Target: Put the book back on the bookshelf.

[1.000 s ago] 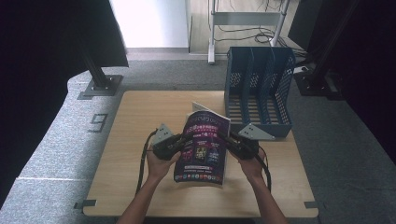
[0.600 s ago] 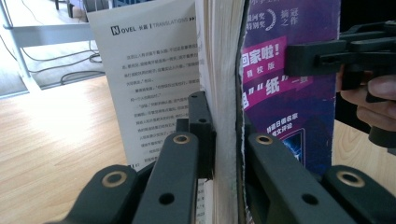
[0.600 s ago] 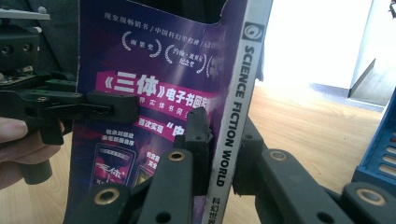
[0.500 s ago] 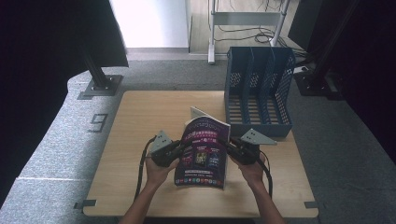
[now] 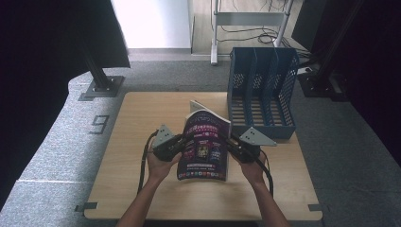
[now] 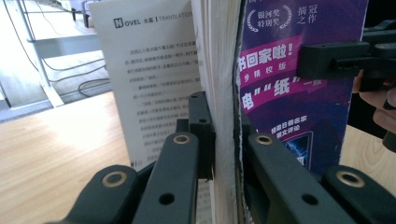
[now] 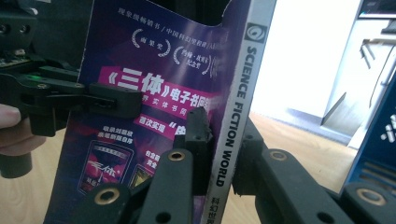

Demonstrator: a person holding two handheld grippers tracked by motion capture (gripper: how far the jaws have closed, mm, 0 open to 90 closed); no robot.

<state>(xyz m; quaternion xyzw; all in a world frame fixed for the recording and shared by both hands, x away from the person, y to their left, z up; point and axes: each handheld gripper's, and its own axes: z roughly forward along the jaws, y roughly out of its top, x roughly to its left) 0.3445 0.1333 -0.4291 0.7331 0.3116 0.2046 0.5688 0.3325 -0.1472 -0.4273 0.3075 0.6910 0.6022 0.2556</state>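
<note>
Item: purple-covered magazine [image 5: 204,146], standing upright at mid-table [image 5: 142,123], just in front of the blue file rack [image 5: 261,90]. Left gripper [image 5: 178,145] clamps its page edge; right gripper [image 5: 231,144] clamps its spine, jaws narrow.

We see our left claw [image 6: 224,140] clamped on the page edge of a magazine [image 6: 299,79], one black jaw against the white inner pages, the other against the purple cover. The cover's inner flap [image 6: 149,79], white with printed text, stands fanned out to the left. Farther off at the right, the other claw [image 6: 334,59] bites the cover's far edge, with a hand [image 6: 378,100] behind it. The pale wooden bench [image 6: 56,140] lies at the left.
</note>
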